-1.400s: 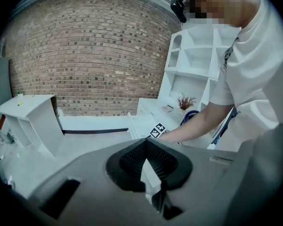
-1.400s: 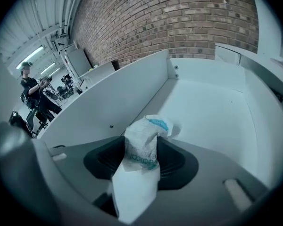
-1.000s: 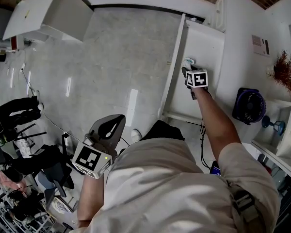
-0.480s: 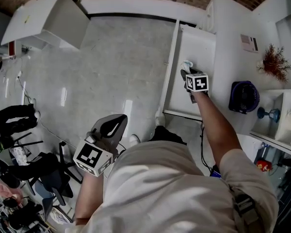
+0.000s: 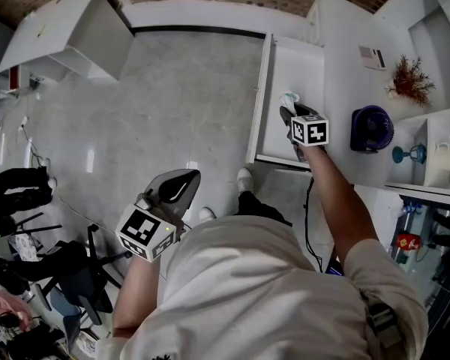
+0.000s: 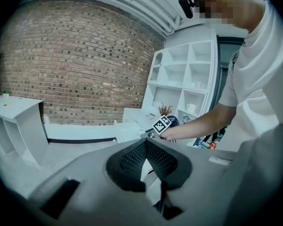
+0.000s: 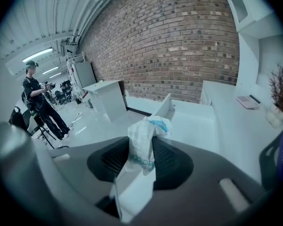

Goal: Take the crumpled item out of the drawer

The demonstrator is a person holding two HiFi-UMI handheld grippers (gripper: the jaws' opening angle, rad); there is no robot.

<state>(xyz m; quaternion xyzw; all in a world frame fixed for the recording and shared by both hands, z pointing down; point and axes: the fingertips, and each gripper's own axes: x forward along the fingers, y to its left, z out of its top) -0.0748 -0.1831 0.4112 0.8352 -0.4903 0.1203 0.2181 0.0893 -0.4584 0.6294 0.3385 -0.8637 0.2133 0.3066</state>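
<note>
A crumpled white wrapper with teal print [image 7: 144, 142] is pinched between the pads of my right gripper [image 7: 142, 160]. In the head view the same wrapper [image 5: 289, 99] sticks out beyond the right gripper [image 5: 291, 115], which hovers over the open white drawer [image 5: 300, 66]. The drawer [image 7: 198, 124] lies pulled out below and ahead of the jaws. My left gripper [image 5: 174, 188] hangs low by my side over the floor, far from the drawer. Its pads meet at the tips with nothing between them [image 6: 145, 145].
A white counter [image 5: 341, 58] runs right of the drawer with a purple fan [image 5: 372, 128], a small card and a dried plant [image 5: 409, 77]. White shelving [image 5: 435, 152] holds small objects. A white cabinet [image 5: 67, 28] stands across the grey floor. A person [image 7: 37, 102] stands far off.
The right gripper with the wrapper has stayed over the drawer while my head view shifted, bringing more of the shelving into sight. The left gripper kept its place at my side.
</note>
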